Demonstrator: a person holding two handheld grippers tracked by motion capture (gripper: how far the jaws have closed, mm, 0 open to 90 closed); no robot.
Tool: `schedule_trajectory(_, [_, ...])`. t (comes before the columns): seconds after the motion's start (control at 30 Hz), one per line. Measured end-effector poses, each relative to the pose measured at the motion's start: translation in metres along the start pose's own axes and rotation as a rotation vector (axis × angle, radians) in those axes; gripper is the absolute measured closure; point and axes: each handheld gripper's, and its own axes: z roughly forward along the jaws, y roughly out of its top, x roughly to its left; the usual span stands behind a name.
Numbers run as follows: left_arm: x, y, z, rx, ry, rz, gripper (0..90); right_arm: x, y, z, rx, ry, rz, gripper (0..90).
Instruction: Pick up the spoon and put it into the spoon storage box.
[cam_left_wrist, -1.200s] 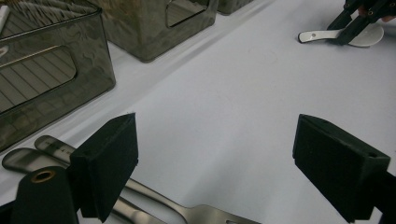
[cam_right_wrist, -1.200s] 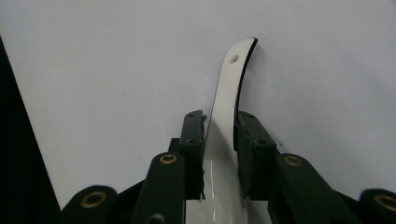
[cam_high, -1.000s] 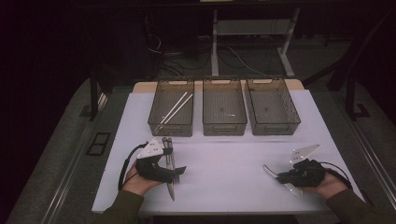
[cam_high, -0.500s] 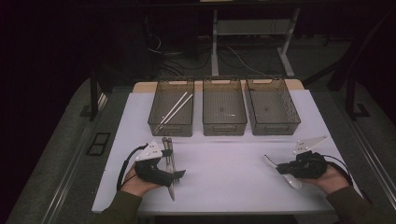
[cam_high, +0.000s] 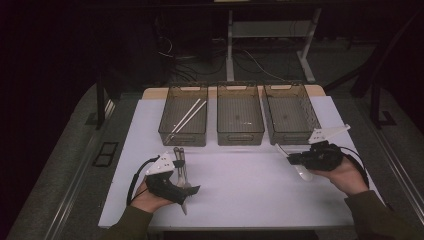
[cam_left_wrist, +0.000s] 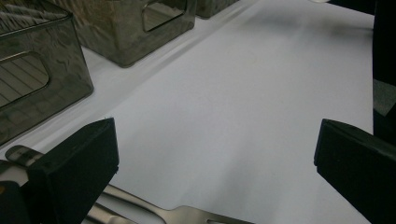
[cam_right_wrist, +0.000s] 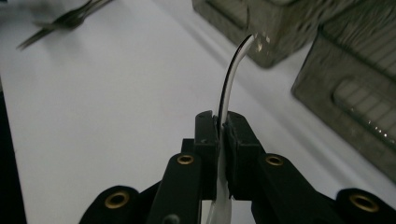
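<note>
The right gripper has its fingers clamped on a white spoon, near the worktop's 3 o'clock edge. In the high view the spoon's long axis runs from 10 to 4 o'clock, handle tip toward the bins. The left gripper has just been opening; its fingers stand wide, holding nothing, over forks lying lengthwise toward 12 o'clock.

High view overhead, claw views close, blurry

Beyond the jaws, three smoked bins are set in a row across the white mat, and two pale chopsticks are laid in the leftmost.
</note>
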Motion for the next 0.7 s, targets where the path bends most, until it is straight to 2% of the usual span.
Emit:
schedule_trajectory(0.27, [-0.002, 0.001, 0.003, -0.011, -0.009, 0.017, 0.0, -0.013, 0.038, 0.015, -0.069, -0.028, -0.003, 84.0])
schedule_trajectory(0.37, [-0.003, 0.001, 0.003, -0.003, -0.004, 0.027, 0.0, -0.017, 0.052, 0.021, -0.079, -0.036, -0.011, 84.0])
schedule_trajectory(0.7, [-0.002, 0.0, 0.002, -0.005, 0.0, 0.022, 0.0, -0.026, 0.094, 0.04, -0.107, -0.06, -0.025, 84.0])
